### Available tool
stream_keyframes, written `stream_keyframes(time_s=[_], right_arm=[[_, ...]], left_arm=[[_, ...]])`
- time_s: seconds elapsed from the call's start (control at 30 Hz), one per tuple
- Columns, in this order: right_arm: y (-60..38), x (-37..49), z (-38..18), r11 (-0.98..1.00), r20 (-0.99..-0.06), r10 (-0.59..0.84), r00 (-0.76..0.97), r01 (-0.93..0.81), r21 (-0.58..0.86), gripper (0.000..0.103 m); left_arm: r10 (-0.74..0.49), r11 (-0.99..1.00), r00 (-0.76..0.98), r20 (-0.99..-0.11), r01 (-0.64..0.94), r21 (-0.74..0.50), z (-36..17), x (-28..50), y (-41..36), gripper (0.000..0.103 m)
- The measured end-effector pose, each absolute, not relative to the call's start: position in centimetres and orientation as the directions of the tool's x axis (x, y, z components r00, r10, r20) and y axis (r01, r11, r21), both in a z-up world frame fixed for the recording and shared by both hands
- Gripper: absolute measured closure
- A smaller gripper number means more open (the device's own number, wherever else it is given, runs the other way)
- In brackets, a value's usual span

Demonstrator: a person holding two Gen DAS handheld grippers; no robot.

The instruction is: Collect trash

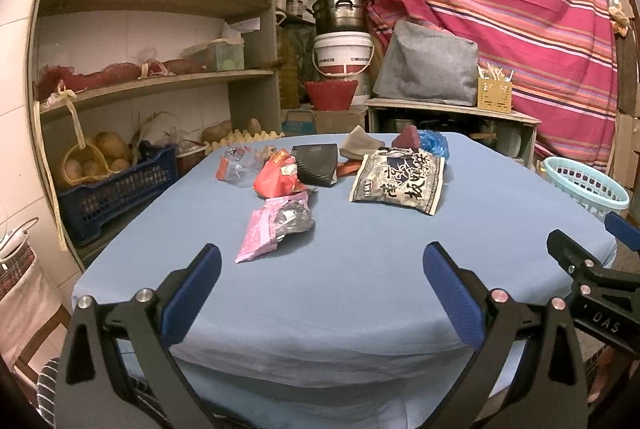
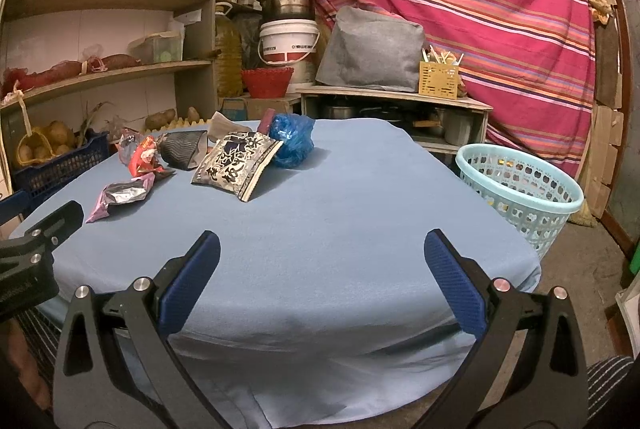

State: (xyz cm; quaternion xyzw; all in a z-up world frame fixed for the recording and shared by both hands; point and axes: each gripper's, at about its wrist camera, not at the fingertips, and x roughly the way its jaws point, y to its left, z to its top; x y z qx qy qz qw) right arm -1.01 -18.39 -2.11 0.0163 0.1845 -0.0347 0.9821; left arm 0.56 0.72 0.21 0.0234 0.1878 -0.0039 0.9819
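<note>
Several pieces of trash lie on the far half of a blue-covered table (image 1: 360, 269): a pink and silver wrapper (image 1: 276, 225), a red wrapper (image 1: 278, 175), a black pouch (image 1: 316, 165), a large black-and-white snack bag (image 1: 400, 181) and a blue plastic bag (image 1: 436, 145). My left gripper (image 1: 320, 261) hangs open over the table's near edge, well short of the pink wrapper. My right gripper (image 2: 322, 249) is open too, with nothing between its fingers. The snack bag (image 2: 236, 165) and blue bag (image 2: 290, 139) lie ahead to its left. A light blue mesh basket (image 2: 520, 189) stands on the floor, right of the table.
Wooden shelves (image 1: 152, 77) with boxes, potatoes and a dark blue crate (image 1: 116, 189) line the left wall. Behind the table are a low cabinet (image 2: 396, 109), a white bucket with a pot (image 2: 288, 41) and a striped red cloth (image 2: 480, 9). The right gripper's body (image 1: 600, 285) shows beside the left one.
</note>
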Motion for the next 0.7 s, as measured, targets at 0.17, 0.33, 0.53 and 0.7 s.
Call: stream_keyframes(time_s=[0.17,0.33,0.53,0.7], right_arm=[[-18.51,-0.92,-2.17,0.997,-0.366,-0.063,0.928,0.075,0.018,0.004],[-18.6,-0.85,-2.25,0.997,-0.368,-0.064,0.928,0.076,0.018,0.004],[-18.61,-0.84,-2.27,0.997,-0.367,-0.064,0.928,0.076,0.017,0.004],[-18.67,-0.83,-2.28,0.997,-0.368,-0.064,0.928,0.075,0.017,0.004]], left_arm=[[0.001,0.999,0.929,-0.369,0.017,0.046,0.17,0.6,0.78,0.004],[0.001,0.999,0.929,-0.371,0.018,0.047,0.16,0.62,0.8,0.004],[0.001,0.999,0.929,-0.37,0.017,0.046,0.13,0.65,0.84,0.005],[0.001,0.999,0.929,-0.369,0.017,0.046,0.1,0.61,0.76,0.004]])
